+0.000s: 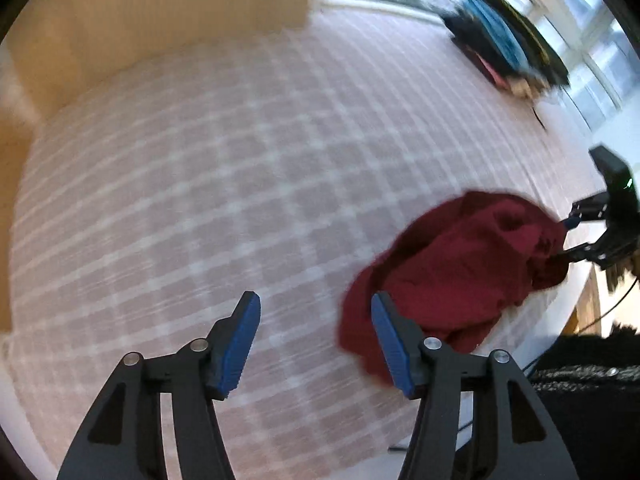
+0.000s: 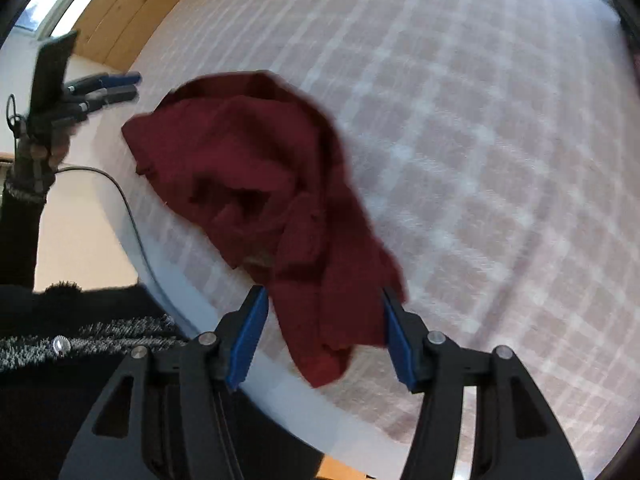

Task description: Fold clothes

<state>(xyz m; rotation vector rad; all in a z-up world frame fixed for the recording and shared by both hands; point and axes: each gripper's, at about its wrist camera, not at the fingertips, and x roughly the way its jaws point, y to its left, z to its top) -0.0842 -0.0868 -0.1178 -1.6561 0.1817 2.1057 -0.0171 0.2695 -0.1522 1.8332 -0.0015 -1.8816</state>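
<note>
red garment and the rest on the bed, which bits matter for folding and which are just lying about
For the job:
- red garment, crumpled near the bed's edge
- right gripper, open over it
- left gripper, open
- checked bed cover, the folding surface

Just lying about:
- dark clothes pile at the far side by the window
- black cable beside the bed

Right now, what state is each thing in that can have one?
Red garment: crumpled, unfolded, near the bed's edge.
Left hand-held gripper: open, empty, beside the garment.
Right hand-held gripper: open, garment's end between its fingers, not clamped.
Clothes pile: stacked at the far side.
</note>
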